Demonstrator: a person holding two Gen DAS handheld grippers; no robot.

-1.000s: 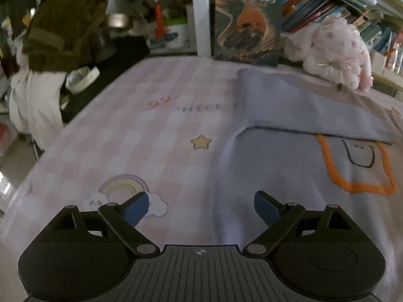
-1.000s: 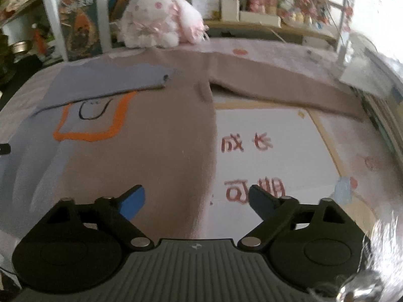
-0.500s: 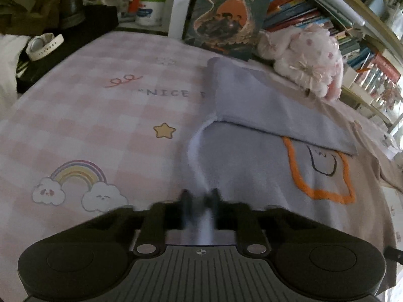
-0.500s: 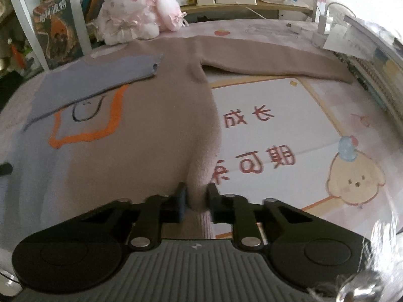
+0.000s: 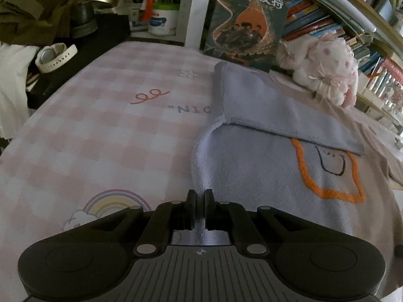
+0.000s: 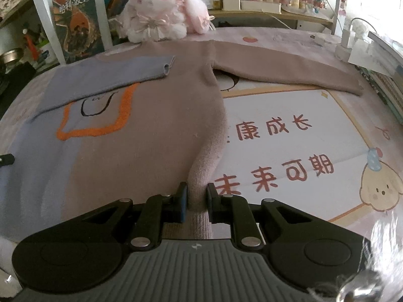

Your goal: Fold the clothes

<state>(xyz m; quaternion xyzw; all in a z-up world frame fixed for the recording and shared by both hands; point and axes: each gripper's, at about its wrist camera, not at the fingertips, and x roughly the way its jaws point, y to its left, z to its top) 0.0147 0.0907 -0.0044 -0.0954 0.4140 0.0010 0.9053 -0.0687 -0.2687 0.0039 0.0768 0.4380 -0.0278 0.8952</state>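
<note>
A two-tone sweater (image 6: 151, 146) lies flat on the table, lavender on its left half and tan on its right, with an orange outline stitched on the chest (image 5: 327, 181). Its lavender sleeve (image 5: 277, 115) is folded across the chest. The tan sleeve (image 6: 289, 73) stretches out to the right. My left gripper (image 5: 200, 198) is shut on the lavender hem edge at the sweater's left side. My right gripper (image 6: 196, 193) is shut on a pinched ridge of the tan hem at the right side.
A pink checked cloth (image 5: 100, 130) covers the table on the left and a printed mat (image 6: 289, 151) on the right. A plush rabbit (image 6: 161, 12) and a large book (image 5: 252, 17) stand at the back by bookshelves. A white watch (image 5: 54, 58) lies far left.
Both grippers went from wide open to shut on the sweater's bottom edge, each pinching up a fold of fabric, and both moved forward over the garment.
</note>
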